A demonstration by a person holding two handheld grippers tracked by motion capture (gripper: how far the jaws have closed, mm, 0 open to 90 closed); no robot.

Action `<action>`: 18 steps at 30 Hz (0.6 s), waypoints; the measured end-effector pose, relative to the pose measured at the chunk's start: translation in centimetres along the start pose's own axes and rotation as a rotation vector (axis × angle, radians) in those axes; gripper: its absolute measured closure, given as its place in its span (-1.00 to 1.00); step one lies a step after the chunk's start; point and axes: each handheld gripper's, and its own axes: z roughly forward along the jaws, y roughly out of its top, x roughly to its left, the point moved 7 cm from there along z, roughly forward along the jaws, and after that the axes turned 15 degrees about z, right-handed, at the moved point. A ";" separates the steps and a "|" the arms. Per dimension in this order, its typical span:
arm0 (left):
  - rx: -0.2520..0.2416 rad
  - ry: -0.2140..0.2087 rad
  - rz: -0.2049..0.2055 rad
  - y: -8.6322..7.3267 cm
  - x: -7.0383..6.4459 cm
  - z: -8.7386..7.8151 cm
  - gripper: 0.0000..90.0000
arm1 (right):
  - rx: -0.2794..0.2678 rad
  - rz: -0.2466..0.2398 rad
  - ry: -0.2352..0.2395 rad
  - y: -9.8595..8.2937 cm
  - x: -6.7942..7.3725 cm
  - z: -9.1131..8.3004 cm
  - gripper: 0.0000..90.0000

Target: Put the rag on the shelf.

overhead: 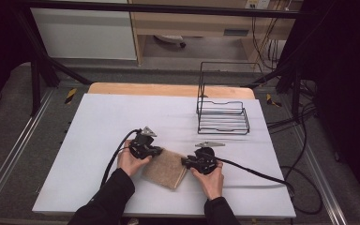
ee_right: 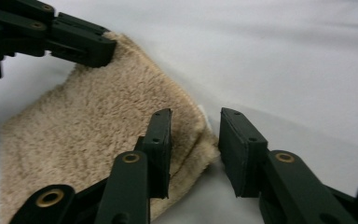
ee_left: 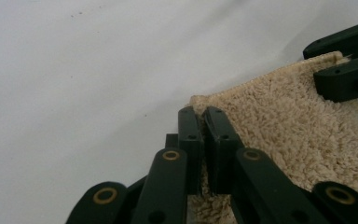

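Your left gripper is clenched on the folded towel at its ten-o'clock corner; your right gripper stands released, straddling the two-o'clock corner; the towel lies low-centre on the worktop.

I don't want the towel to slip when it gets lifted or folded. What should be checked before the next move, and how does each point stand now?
1. Left gripper shut on a corner of the beige towel: ok, its jaws pinch the hem in the left gripper view.
2. Right gripper shut on the towel: not ok, its jaws stand open around the corner.
3. Right gripper lined up with its corner: ok, the towel's edge lies between the jaws.
4. Towel lying flat on the white table: ok in the high view.
5. Wire rack clear of the towel: ok, it stands apart, farther back.
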 end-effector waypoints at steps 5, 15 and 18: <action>0.001 0.001 -0.010 -0.2 0.1 0.1 0.90 | 0.021 0.030 0.018 -0.4 0.8 0.4 0.86; -0.079 -0.005 -0.029 0.3 -0.1 -1.6 0.90 | -0.008 0.039 0.064 0.4 1.1 -0.6 0.91; -0.114 -0.006 -0.028 0.6 -0.3 -2.6 0.90 | -0.023 0.023 0.090 0.9 1.4 -1.5 0.91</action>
